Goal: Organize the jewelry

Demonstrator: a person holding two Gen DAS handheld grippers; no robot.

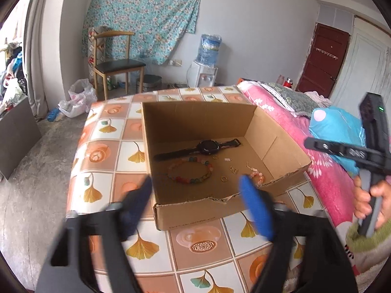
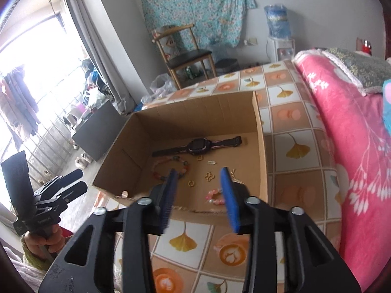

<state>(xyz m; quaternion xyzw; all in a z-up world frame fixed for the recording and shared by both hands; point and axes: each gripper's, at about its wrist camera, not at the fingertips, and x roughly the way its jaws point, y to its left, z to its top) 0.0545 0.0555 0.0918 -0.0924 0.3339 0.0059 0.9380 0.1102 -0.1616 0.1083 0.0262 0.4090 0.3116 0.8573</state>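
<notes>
Judging by how things lie, the sorting looks close to finished: every piece of jewelry in view sits inside the open cardboard box (image 1: 210, 210), which rests on the tiled surface (image 1: 107, 151) beside the bed (image 2: 347, 146), and nothing is left loose on the surface around it. On the box floor the black watch (image 2: 195, 146) lies flat along the far side, with the large bead bracelet (image 1: 190, 171) just in front of it and a small pink bead bracelet (image 2: 215, 196) near the front wall. Between them are scattered small gold pieces, among them a gold ring (image 2: 191, 183), a second gold ring (image 2: 199, 158) close to the watch, and a butterfly-shaped charm (image 2: 209, 176); a thin chain by the right tool's finger is too small to make out well. The left tool (image 1: 195, 190) hovers over the near edge of the box with its blue pads wide apart and nothing between them, and the right tool (image 2: 199, 185) hangs above the box floor, likewise spread and empty. What may remain, if anything, is tidying the pieces within the box, since the small items lie loose rather than grouped; whether more jewelry waits out of view cannot be told.
</notes>
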